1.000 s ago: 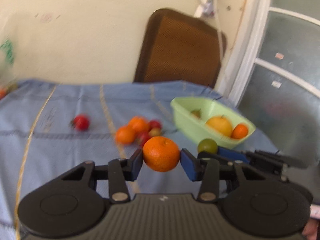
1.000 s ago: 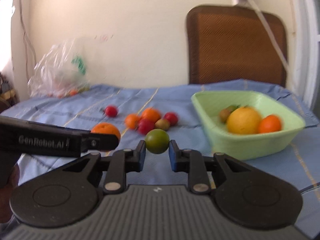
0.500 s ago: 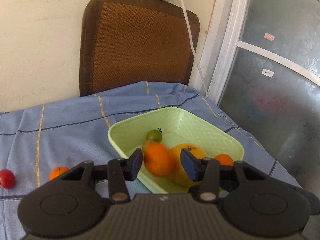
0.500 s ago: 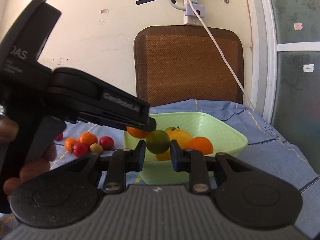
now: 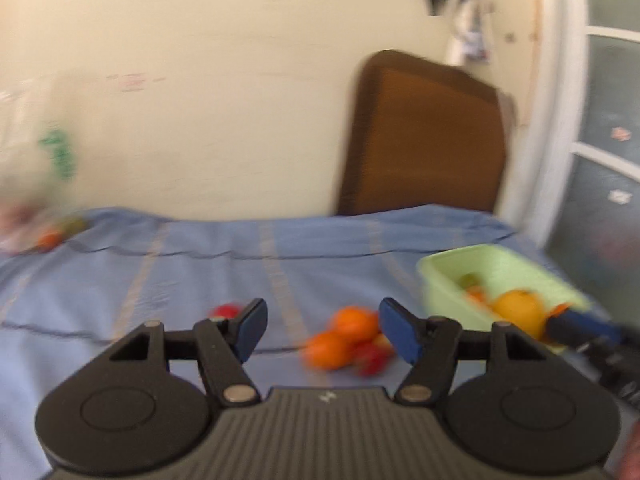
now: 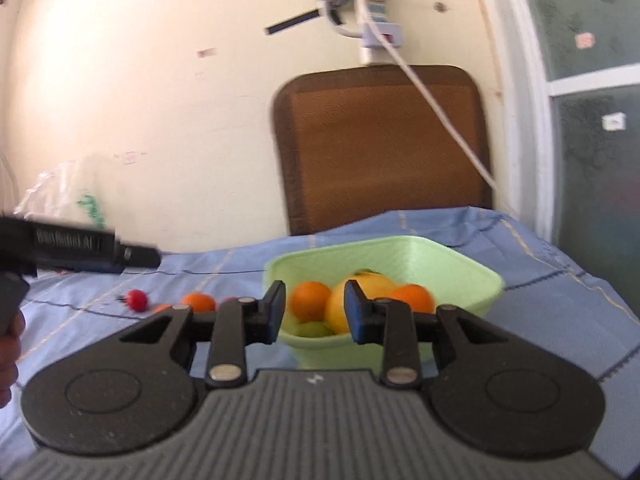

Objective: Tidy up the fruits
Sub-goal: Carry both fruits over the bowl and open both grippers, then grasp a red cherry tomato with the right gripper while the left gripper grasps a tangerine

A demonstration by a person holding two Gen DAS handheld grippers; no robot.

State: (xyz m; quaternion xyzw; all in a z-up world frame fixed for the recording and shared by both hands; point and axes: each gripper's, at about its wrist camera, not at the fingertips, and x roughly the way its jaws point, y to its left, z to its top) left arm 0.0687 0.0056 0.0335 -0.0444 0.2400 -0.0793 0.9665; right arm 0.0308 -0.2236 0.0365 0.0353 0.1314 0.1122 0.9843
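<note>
Against a cream wall, a blue-clothed bench (image 6: 540, 280) carries one green basket (image 6: 460, 270) holding two oranges (image 6: 310, 300), one yellow fruit and one green. Left claw (image 5: 322, 330) and right claw (image 6: 314, 312) both gape, gripping nothing. Two loose oranges (image 5: 354, 324) lie beside the basket.

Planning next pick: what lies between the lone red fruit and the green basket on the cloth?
In the right wrist view, a small orange lies between the red fruit and the green basket; the gripper finger hides the rest.

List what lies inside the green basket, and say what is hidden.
In the basket: two oranges, a large yellow fruit, and a green fruit low at the front. The right tool and near wall cover the bottom.
</note>
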